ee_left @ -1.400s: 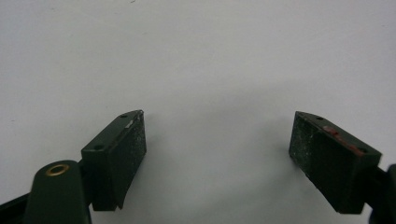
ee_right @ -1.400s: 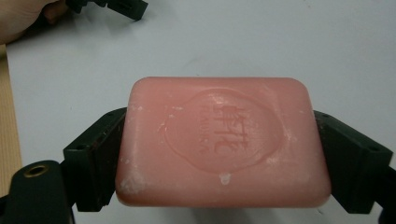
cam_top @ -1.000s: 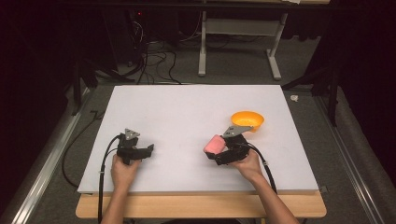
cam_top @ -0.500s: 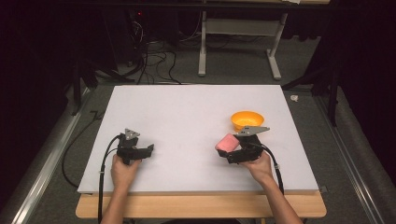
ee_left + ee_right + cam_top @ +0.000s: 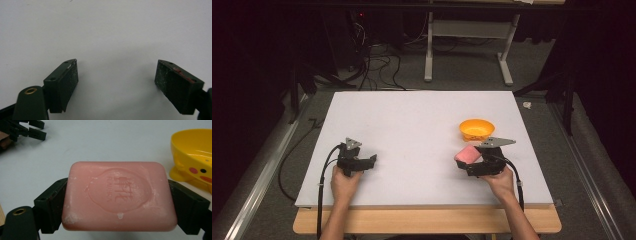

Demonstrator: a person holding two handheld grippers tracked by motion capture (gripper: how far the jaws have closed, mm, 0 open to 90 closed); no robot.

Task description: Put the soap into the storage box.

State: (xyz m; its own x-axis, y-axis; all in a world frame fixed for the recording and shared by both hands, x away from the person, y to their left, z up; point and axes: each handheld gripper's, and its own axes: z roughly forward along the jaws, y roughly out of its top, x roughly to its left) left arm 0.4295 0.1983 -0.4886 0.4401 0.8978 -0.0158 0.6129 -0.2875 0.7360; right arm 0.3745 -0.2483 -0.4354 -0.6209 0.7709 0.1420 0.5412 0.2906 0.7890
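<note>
Right gripper view: the right hand-held gripper is seen clamped on a pink soap bar, one black jaw pressed against each short end, the stamped face turned up toward the camera. A yellow dish is seen just beside the bar, apart from it. From the high view, the soap bar is held above the white worktop, near the dish. The left hand-held gripper is held with jaws wide apart, nothing between them, over bare worktop.
</note>
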